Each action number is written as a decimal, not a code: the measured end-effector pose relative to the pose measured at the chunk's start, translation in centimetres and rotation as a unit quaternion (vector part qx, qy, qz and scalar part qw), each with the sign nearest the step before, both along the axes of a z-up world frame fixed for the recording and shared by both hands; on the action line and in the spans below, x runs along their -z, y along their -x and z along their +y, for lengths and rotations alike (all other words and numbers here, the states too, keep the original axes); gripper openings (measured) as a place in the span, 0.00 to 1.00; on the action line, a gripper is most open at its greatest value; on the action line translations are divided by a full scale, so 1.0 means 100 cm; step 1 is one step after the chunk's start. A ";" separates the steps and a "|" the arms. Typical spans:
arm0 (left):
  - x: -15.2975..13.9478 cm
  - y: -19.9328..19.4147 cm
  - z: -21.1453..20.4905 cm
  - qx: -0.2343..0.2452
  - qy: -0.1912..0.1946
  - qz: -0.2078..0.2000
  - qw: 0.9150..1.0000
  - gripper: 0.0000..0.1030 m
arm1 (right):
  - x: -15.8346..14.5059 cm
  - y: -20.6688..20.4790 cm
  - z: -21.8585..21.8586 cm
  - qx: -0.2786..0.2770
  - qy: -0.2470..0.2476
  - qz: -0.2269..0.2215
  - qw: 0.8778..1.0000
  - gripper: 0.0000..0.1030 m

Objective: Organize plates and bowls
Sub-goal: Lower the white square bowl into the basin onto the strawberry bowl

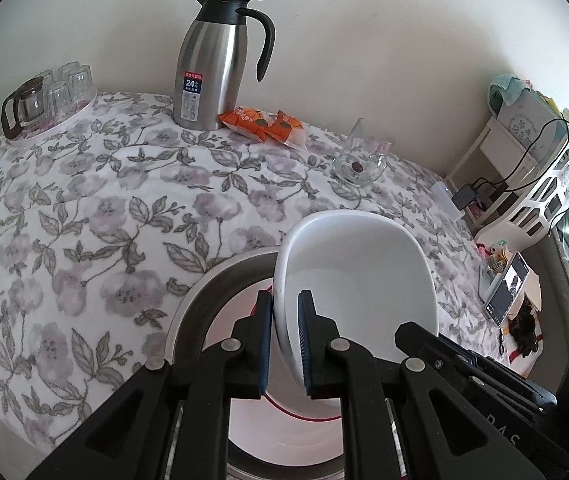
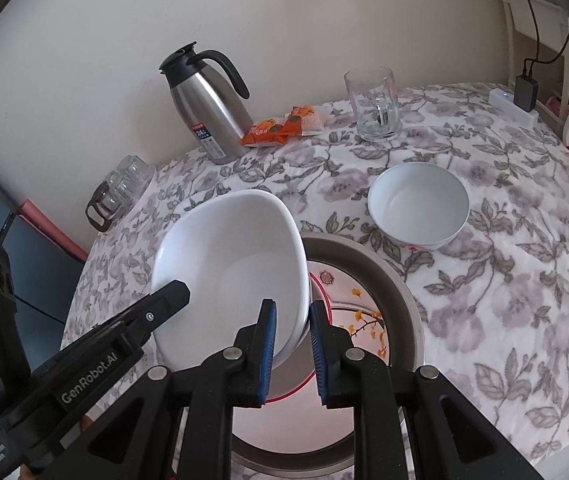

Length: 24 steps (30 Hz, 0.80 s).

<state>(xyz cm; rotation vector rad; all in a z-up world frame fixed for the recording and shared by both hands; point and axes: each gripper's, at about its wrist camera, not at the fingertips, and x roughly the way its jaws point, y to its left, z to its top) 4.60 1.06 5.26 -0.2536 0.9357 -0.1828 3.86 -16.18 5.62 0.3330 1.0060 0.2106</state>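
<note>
While white bowl (image 1: 348, 280) hangs tilted over red-rimmed plate (image 1: 284, 420) in steel basin (image 1: 220, 276), left claw (image 1: 286, 344) clamps narrow on its left rim, right claw (image 2: 292, 350) pinches opposite rim. Left to right on floral desk (image 1: 84, 216): glass tray (image 1: 50, 96), steel thermos (image 1: 214, 64), orange snack packs (image 1: 264, 124), glass mug (image 2: 376, 104), second white bowl (image 2: 418, 204) apart from basin.

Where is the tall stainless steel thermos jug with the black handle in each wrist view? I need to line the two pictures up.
Left wrist: stainless steel thermos jug at top, left of centre, against the wall.
Right wrist: jug upper left, leaning in the fisheye.
Shared landmark: orange snack packets lie just right of its base in both.
</note>
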 end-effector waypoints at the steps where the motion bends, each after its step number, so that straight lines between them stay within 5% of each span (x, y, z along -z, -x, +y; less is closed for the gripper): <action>1: 0.000 0.000 0.000 -0.001 -0.001 0.000 1.000 0.11 | 0.000 0.001 0.000 -0.001 -0.003 0.001 1.000 0.19; 24: 0.005 0.012 0.000 0.002 -0.005 0.007 1.000 0.16 | 0.008 0.007 0.004 -0.013 -0.002 0.023 1.000 0.21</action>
